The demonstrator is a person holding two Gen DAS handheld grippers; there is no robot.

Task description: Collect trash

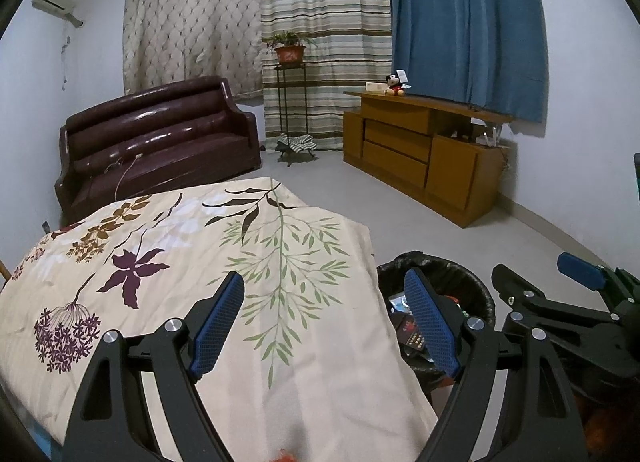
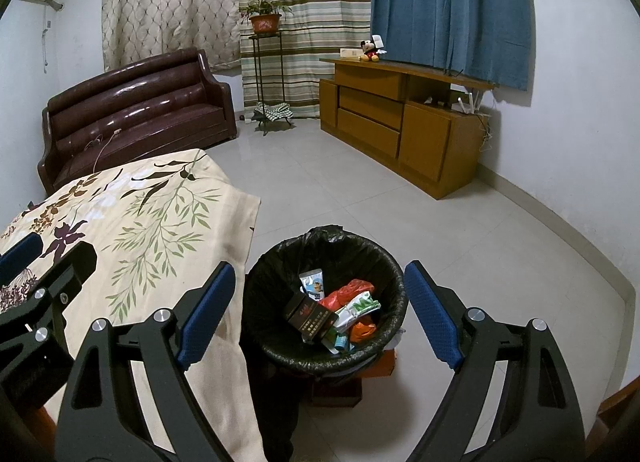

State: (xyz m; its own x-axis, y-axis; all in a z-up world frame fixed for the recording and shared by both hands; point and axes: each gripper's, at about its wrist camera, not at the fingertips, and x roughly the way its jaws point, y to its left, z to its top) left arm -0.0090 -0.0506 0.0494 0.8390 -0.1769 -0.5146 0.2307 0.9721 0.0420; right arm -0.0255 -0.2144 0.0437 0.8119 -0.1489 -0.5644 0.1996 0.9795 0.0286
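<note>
A round bin with a black liner [image 2: 280, 346] stands on the floor beside the table; it also shows in the left wrist view [image 1: 472, 282]. In it lie a dark box [image 2: 310, 316], a white tube [image 2: 314, 286], red and orange wrappers [image 2: 348, 292] and a white-green packet [image 2: 360, 308]. My right gripper [image 2: 320, 312] is open and empty, above the bin. My left gripper [image 1: 328, 322] is open and empty, over the edge of the floral cloth [image 1: 180, 262] on the table. A small orange scrap [image 1: 285, 455] shows at the bottom edge of the left wrist view.
A brown leather sofa [image 2: 136, 109] stands behind the table. A plant stand with a potted plant [image 2: 266, 21] is by the curtains. A wooden cabinet [image 2: 400, 121] with a plush toy [image 2: 370, 49] lines the right wall. Tiled floor [image 2: 440, 229] lies between.
</note>
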